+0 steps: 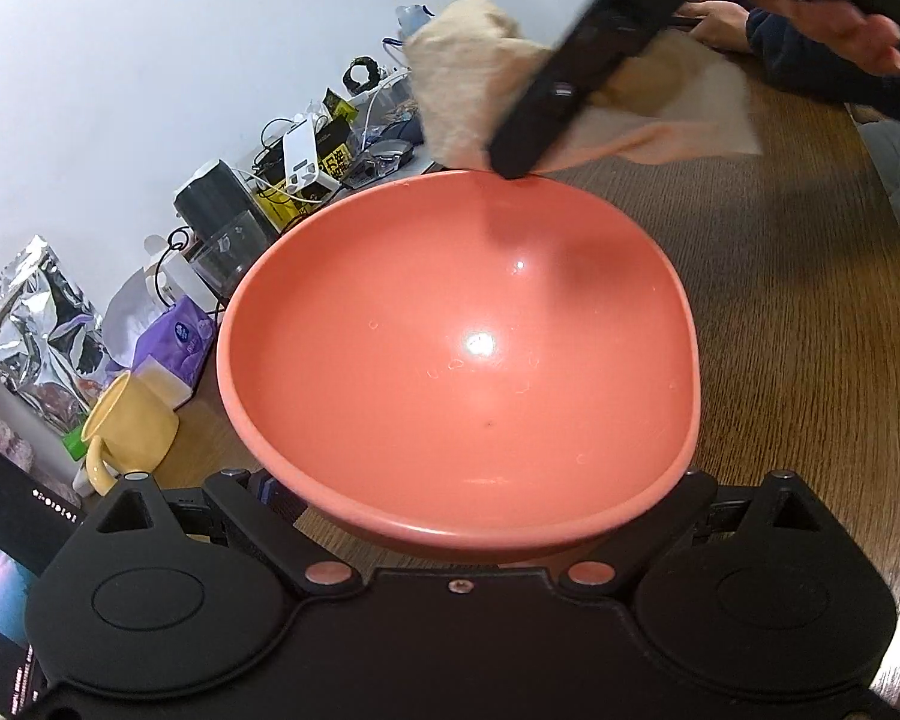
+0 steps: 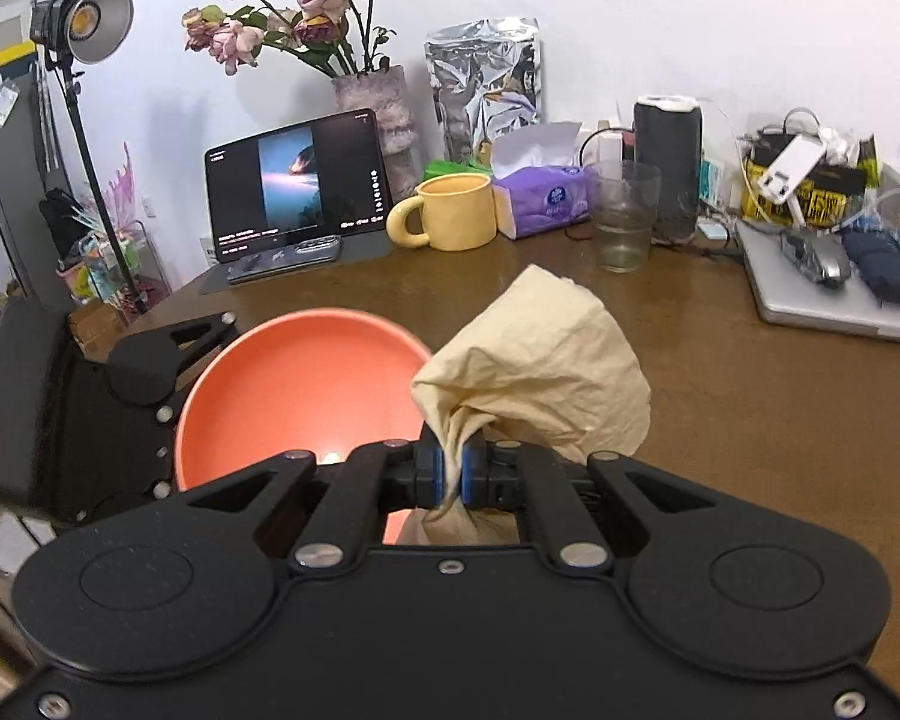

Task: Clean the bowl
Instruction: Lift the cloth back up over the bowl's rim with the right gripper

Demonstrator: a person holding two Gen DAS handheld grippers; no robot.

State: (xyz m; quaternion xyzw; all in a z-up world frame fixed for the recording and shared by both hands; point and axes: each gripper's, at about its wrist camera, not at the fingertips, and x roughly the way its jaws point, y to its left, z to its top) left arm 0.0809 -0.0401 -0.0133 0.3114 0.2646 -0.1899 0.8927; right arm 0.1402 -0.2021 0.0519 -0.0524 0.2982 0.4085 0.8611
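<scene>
Bowl: the coral-pink bowl (image 1: pixel 459 354) stands on the brown wooden table (image 1: pixel 780 312), close in front of the left gripper; inside are small water drops and one dark speck near the bottom.
Bowl from the other side: in the right wrist view the bowl (image 2: pixel 294 384) is to the left, with the left gripper's black body touching its left side.
Left gripper: the left gripper (image 1: pixel 462 531) has its arms spread wide to both sides of the bowl's near rim; the fingertips are hidden under the bowl, so I cannot tell if they press it.
Right gripper: the right gripper (image 2: pixel 452 471) has its blue pads clenched on a beige cloth (image 2: pixel 540 360), which is bunched above the jaws.
Cloth position: in the left wrist view the cloth (image 1: pixel 480 90) hangs over the far rim of the bowl; the black finger tip is at that rim.
Person: a hand (image 1: pixel 858 30) is at the upper right.
Behind the bowl: a yellow mug (image 2: pixel 450 213), a purple tissue pack (image 2: pixel 540 201), a glass (image 2: pixel 621 213), a tablet (image 2: pixel 297 180), a vase with dried roses (image 2: pixel 306 6).
</scene>
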